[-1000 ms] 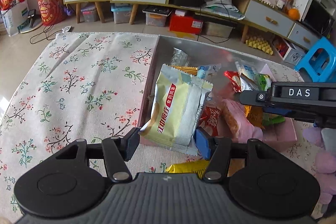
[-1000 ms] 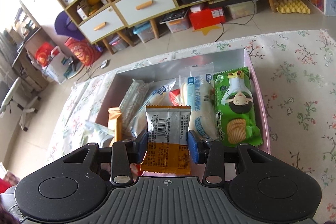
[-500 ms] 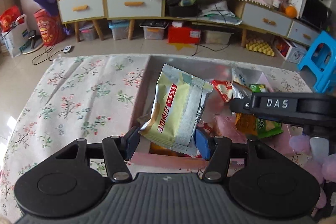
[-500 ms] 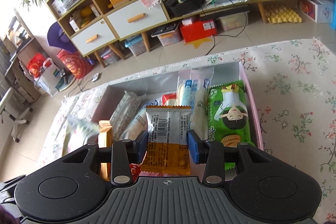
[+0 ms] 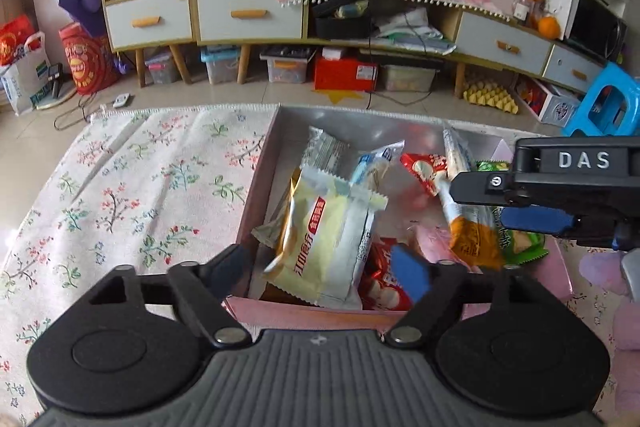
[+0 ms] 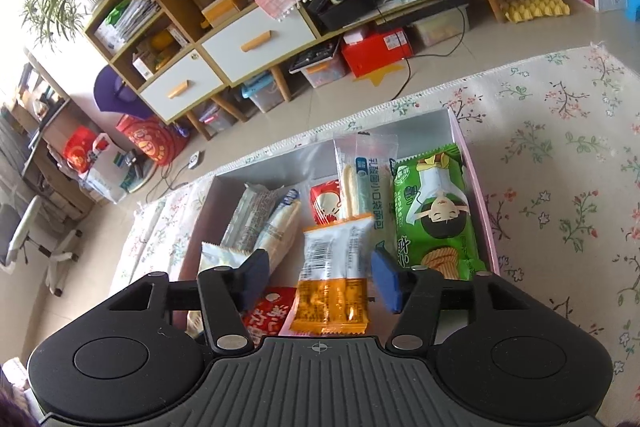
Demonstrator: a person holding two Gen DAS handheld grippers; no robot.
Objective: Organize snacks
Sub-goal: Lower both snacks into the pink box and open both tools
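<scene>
Both grippers hang over the pink box (image 5: 400, 313), which rests on the floral cloth (image 5: 132, 195) and holds the snacks.

Left gripper (image 5: 320, 269): jaws opening, well spread; the pale yellow packet (image 5: 324, 251) lies between them, clear of both pads, resting on the other snacks by the box's left wall.

Right gripper (image 6: 320, 277): jaws opening, roughly half spread; the orange-and-white packet (image 6: 334, 279) sits between them with a gap at each pad.

Risks:
- the yellow packet lies tilted on the pile; it could slide or jut above the rim;
- the orange packet could land across the red packet (image 6: 268, 311) rather than flat;
- the grippers are close together; withdrawing both at once could cause a collision.

Count, right wrist view: one green chip bag (image 6: 434, 211); one long clear stick packet (image 6: 366, 179); two red packets; two pale wrapped bars at left; further items may be hidden.
</scene>
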